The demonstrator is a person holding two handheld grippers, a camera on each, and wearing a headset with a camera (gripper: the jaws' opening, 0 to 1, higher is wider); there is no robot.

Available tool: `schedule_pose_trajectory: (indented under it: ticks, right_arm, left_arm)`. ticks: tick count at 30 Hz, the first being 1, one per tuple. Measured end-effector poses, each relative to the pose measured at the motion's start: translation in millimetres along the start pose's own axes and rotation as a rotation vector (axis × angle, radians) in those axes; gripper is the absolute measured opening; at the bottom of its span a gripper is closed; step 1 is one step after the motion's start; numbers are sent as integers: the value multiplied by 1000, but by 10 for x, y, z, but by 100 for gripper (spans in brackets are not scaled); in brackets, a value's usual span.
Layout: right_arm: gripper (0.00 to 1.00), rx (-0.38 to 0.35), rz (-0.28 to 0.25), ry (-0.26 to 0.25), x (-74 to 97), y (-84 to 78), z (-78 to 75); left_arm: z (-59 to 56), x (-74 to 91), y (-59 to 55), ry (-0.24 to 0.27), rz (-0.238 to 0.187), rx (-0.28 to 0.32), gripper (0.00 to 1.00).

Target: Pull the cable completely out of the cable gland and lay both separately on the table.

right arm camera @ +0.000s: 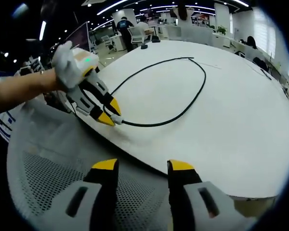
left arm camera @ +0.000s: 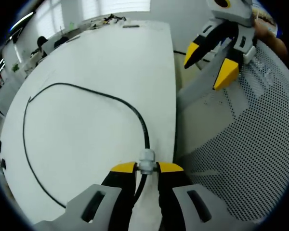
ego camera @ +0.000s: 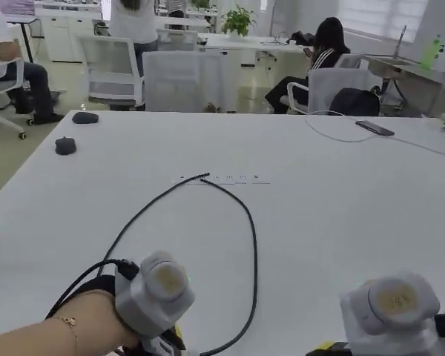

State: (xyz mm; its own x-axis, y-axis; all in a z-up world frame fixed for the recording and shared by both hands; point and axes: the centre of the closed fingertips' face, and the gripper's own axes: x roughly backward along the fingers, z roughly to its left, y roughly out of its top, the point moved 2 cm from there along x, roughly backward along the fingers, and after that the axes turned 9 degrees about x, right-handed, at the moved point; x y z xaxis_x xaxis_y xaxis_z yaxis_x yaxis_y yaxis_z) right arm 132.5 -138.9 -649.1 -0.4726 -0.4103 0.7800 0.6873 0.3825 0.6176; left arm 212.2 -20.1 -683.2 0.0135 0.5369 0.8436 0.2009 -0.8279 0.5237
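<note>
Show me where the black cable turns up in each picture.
Head view: cable loops across the table's middle, toward bottom left.
Left gripper view: loops over the left half, ending at the bottom-centre jaws.
Right gripper view: loop at upper centre.
Shared landmark: the left hand-held gripper clamping the gland on the cable.

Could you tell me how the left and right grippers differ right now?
The left gripper is shut on the cable gland; the right gripper is open and empty. The left gripper sits over the table near its edge; the right gripper is off the table, above a mesh chair. Both have yellow tips.
</note>
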Motion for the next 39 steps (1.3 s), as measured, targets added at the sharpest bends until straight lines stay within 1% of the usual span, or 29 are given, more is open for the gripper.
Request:
schedule_pose_trajectory:
  ticks: [1,2,4,5,6,7,8,9,11,12,13,14,15,16,18,19,20,21,23,24,25,26,29,31,33,35,36,38,39]
  right_arm:
    - [42,24,16,16,4,4,3]
    - [41,71,31,21,22,39,-21]
    - [38,149,54,72,57,144,7]
    - [37,166,49,100,70,219,37]
    - [37,201,36,149,82,349,96]
    - [37,236,43,183,90,415,138]
    - [36,292,46,207,90,526,170]
    - [33,326,42,221,81,605,191]
    - [32,389,70,302,65,733,299]
    - [32,421,75,327,59,788,333]
    - [31,488,61,331,34,907,340]
    - [30,510,71,347,23,957,355]
    - [30,505,75,404,6,1020,431]
    - [31,503,85,448,-2,1047,480]
    - [33,521,102,542,-47,1105,567]
    - [33,512,125,570,-66,1098,588]
    - [33,514,148,616,-104,1092,621]
    - [32,513,162,627,-114,1082,626]
    - [32,538,211,701,-148,1038,675]
    - [32,520,226,730,-185,1032,696]
    - [31,501,238,735,-214,1038,693]
    - [30,493,220,727,-265,1086,683]
    - [25,474,225,769,-271,1114,738]
    - [20,496,243,788,-257,1094,771]
    - [18,500,266,807,-249,1065,803]
    - [15,506,274,807,-271,1050,811]
    - [13,500,278,814,-262,1042,820]
    - [12,488,277,792,-290,1030,828]
    - [12,505,277,792,-286,1010,839]
  left_arm:
    - [-26,61,26,-1,-7,2,17]
    - [-44,115,53,1,-16,-3,17]
    - [-92,246,109,8,-32,-30,17]
    - [-125,325,143,15,-42,-47,17]
    - [-151,378,163,18,-47,-58,17]
    - [-177,426,184,24,-55,-62,17]
    - [-203,476,209,29,-64,-67,17]
    - [-244,545,246,36,-80,-85,17]
    - [-307,635,285,48,-99,-96,17]
    - [-322,657,294,52,-105,-100,17]
    - [-345,690,300,62,-109,-116,17]
    - [-350,708,299,72,-108,-128,17]
    - [-344,730,298,92,-106,-140,17]
    - [-339,755,309,115,-107,-175,17]
    - [-372,793,319,131,-109,-195,17]
    - [-385,806,330,136,-112,-214,17]
    - [-413,821,335,139,-113,-231,17]
    - [-426,829,336,146,-112,-238,17]
    - [-439,836,329,157,-102,-265,17]
    - [-445,836,321,165,-95,-262,17]
    - [-458,843,318,167,-97,-266,17]
    - [-465,846,317,166,-98,-270,17]
    - [-486,860,323,168,-101,-277,17]
    - [-499,866,328,165,-103,-282,17]
    - [-507,871,333,162,-104,-289,17]
    - [-518,866,336,155,-105,-288,17]
    - [-511,862,327,157,-96,-291,17]
    - [-490,839,303,157,-80,-296,17]
    - [-496,828,296,145,-78,-286,17]
